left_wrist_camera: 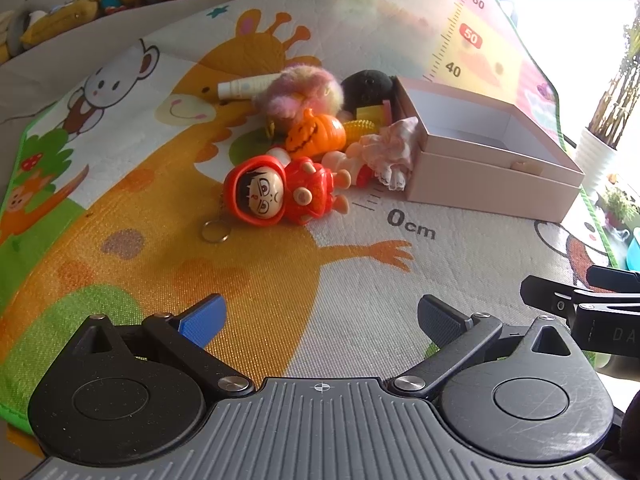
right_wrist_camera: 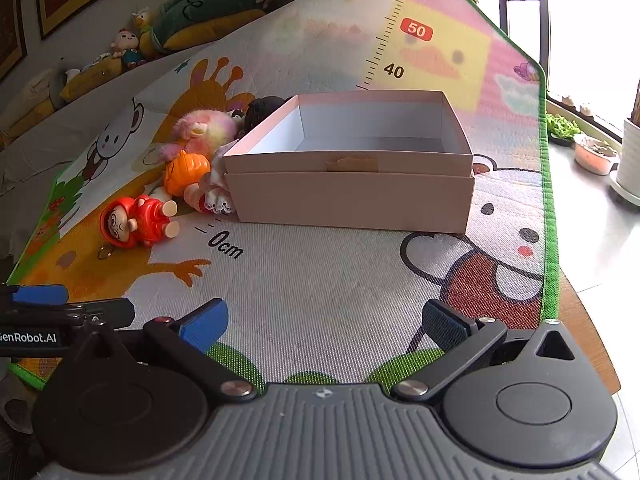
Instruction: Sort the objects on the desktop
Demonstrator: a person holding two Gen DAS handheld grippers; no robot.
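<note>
Both hand-held grippers hover low over the near part of a cartoon play mat (right_wrist_camera: 320, 280), jaws spread wide and holding nothing: the left hand-held gripper (left_wrist_camera: 320, 320) over the giraffe print, the right hand-held gripper (right_wrist_camera: 324, 324) beside it over bare grey weave. That mat covers the worktop; its green edge runs down the right side, with potted plants (right_wrist_camera: 596, 152) and a bright window beyond. An open pink box (right_wrist_camera: 352, 184) sits mid-mat, well ahead of the right hand-held gripper, with clear mat between. Left of the box, touching its wall, lies a toy heap: a frilly doll (left_wrist_camera: 380, 156), an orange pumpkin (left_wrist_camera: 316, 134), a fluffy pink plush (left_wrist_camera: 300, 90). A red-hooded figurine (left_wrist_camera: 276, 192) lies nearest the left hand-held gripper. Stuffed toys (right_wrist_camera: 132, 48) line a sofa behind the box.
</note>
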